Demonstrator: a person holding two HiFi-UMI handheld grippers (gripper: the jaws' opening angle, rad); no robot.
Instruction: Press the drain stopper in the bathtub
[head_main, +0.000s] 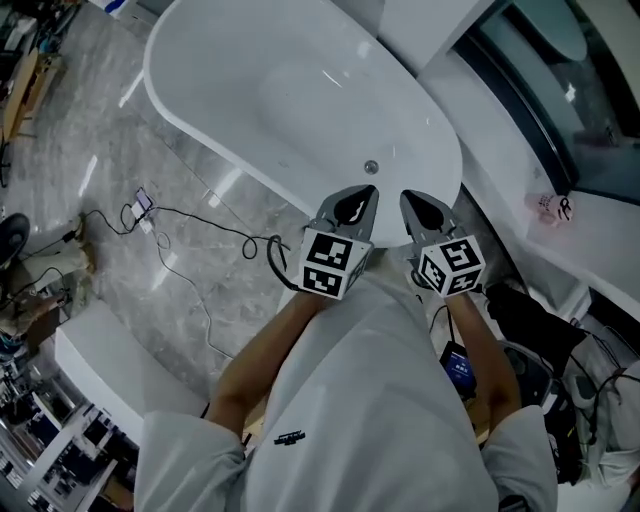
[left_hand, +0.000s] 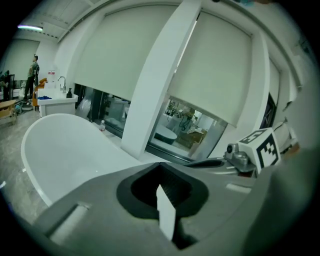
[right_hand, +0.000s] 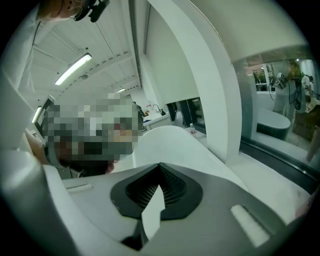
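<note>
The white oval bathtub (head_main: 250, 60) fills the top of the head view. Its round metal drain stopper (head_main: 371, 167) sits on the tub floor near the near end. My left gripper (head_main: 370, 190) and right gripper (head_main: 406, 196) are held side by side above the tub's near rim, both shut with nothing between the jaws, tips just short of the stopper. In the left gripper view the left gripper (left_hand: 160, 164) points over the bathtub (left_hand: 60, 145) and the right gripper's marker cube (left_hand: 260, 146) shows at the right. In the right gripper view the right gripper (right_hand: 160, 165) faces the bathtub's rim (right_hand: 170, 137). The stopper is hidden in both gripper views.
A white ledge (head_main: 520, 160) runs along the tub's right side with a small pink bottle (head_main: 552, 207) on it, below a dark window. Cables (head_main: 190, 225) trail over the grey marble floor (head_main: 90, 150) at the left. A white pillar (left_hand: 155, 90) rises behind the tub.
</note>
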